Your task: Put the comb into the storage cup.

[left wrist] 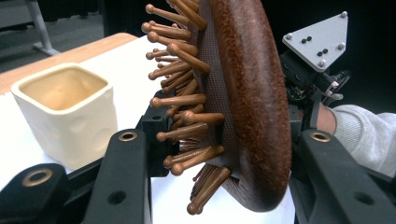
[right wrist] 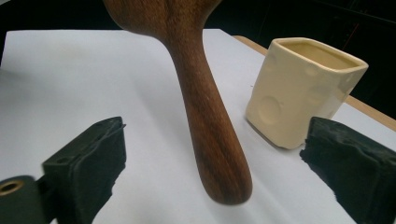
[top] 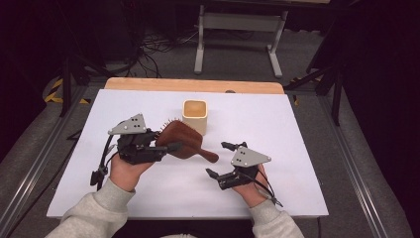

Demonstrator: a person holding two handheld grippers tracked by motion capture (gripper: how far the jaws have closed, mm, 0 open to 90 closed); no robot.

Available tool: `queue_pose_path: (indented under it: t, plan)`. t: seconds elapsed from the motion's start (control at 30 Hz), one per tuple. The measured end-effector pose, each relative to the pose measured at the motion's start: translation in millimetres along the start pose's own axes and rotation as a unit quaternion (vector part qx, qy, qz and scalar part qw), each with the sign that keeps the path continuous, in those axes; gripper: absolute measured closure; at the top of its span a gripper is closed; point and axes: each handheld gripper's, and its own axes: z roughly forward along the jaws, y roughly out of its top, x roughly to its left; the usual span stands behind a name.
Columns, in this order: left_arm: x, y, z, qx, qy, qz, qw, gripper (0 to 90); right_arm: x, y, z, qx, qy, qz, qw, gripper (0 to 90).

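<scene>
Left gripper (top: 166, 147) grasping hairbrush (top: 181, 139) head; right gripper (top: 218, 159) fingers released near handle, likely handover beside cup (top: 194, 115).

Wooden handle (right wrist: 210, 121) between parted jaws, beside cup (right wrist: 299, 88)

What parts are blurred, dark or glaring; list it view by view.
High view: soft overall, room beyond the table nearly black, no glare. Left gripper view: hairbrush bristles sharp, cup slightly soft, background dark. Right gripper view: near black pads blurred, brush handle and cup crisp, faint shadows.
</scene>
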Motion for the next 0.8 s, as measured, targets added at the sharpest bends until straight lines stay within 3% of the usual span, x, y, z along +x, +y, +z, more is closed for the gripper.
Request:
queue_pose_path:
  t: [0.27, 0.4, 0.63, 0.8]
  plan:
    - [-0.9, 19.9, -5.8, 0.005, 0.018, 0.027, 0.9994, 55.7, -5.7, -2.2, -8.8, -0.004, -0.008, 0.012, 0.9999, 5.2]
    - [-0.1, 25.7, -7.7, 0.001, 0.020, 0.028, 0.9994, 55.7, -7.8, -4.3, -14.2, -0.006, -0.012, 0.017, 0.9998, 5.1]
    - [1.4, 39.6, -13.3, -0.008, 0.041, 0.046, 0.9981, 55.7, -11.2, -8.5, -20.8, -0.010, -0.019, 0.025, 0.9995, 5.1]
    - [3.6, 45.6, -16.2, -0.013, 0.053, 0.043, 0.9975, 55.5, -13.3, -10.1, -22.5, -0.010, -0.023, 0.027, 0.9993, 5.1]
